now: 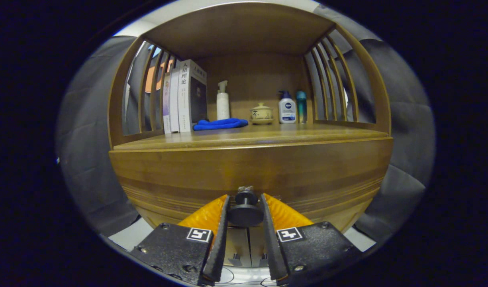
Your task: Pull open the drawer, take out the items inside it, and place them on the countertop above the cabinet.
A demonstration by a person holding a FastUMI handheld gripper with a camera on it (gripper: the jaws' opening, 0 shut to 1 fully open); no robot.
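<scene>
The tongs (245,213) stand narrow, both fingers closed against the sides of the one dark round drawer knob (245,210) that sits between them. The knob sticks out from the brown wooden drawer front (251,175), its stem pointing straight back at the tongs; the drawer front's long axis runs crosswise to the fingers, and it looks flush with the cabinet.

Above and beyond the tongs lies the wooden bench (267,137) of the cabinet, under a wooden roof with slatted sides. Counted on it: three upright books (184,97) with pale spines bearing writing, beyond the tongs to the left; one folded blue cloth (220,124) just right of the books; one white pump bottle (222,101) behind the cloth; one small tan lidded ceramic cup on a saucer (261,113) almost straight ahead; one white bottle with a dark blue pump and a blue label (287,107) to the right; and one slim teal bottle (301,106) touching or just beside it. The label's wording is too small to tell.
</scene>
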